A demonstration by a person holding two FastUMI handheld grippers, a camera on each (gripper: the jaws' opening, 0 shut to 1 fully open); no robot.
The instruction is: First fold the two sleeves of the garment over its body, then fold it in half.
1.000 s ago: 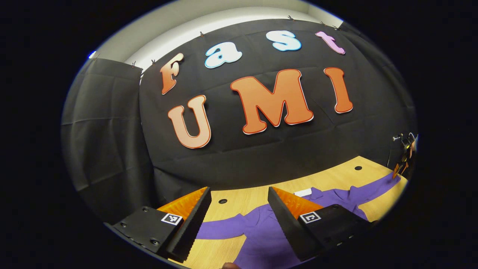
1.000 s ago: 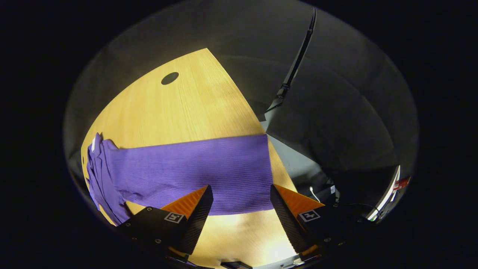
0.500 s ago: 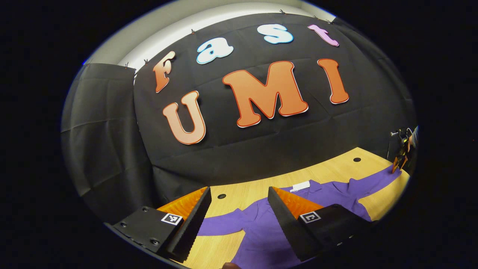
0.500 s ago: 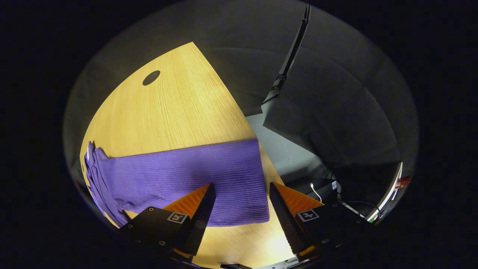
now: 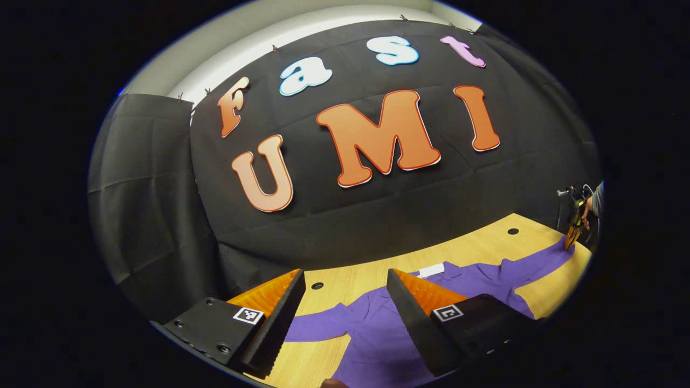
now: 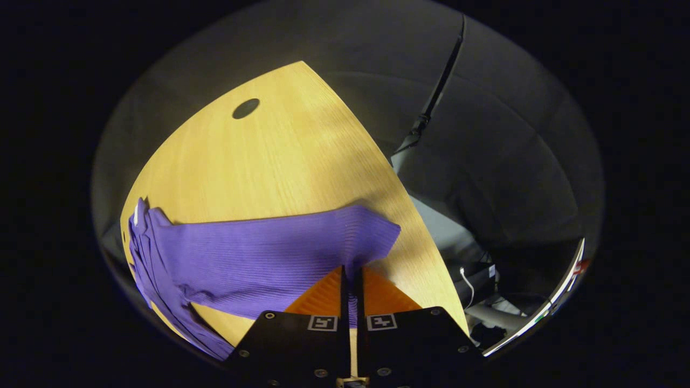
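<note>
On the sleeve (image 6: 280,253), right gripper (image 6: 350,275) jaws pinched tight.

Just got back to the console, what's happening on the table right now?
A purple garment lies spread on the wooden table, sleeves still out to the sides. The right gripper has its fingers shut on the cuff end of one sleeve, which looks slightly lifted there. The left gripper hangs open above the other sleeve, holding nothing. No fold has been made yet.

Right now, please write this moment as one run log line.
right gripper: shut on sleeve cuff | left gripper: open above garment | sleeves: unfolded | table
</note>
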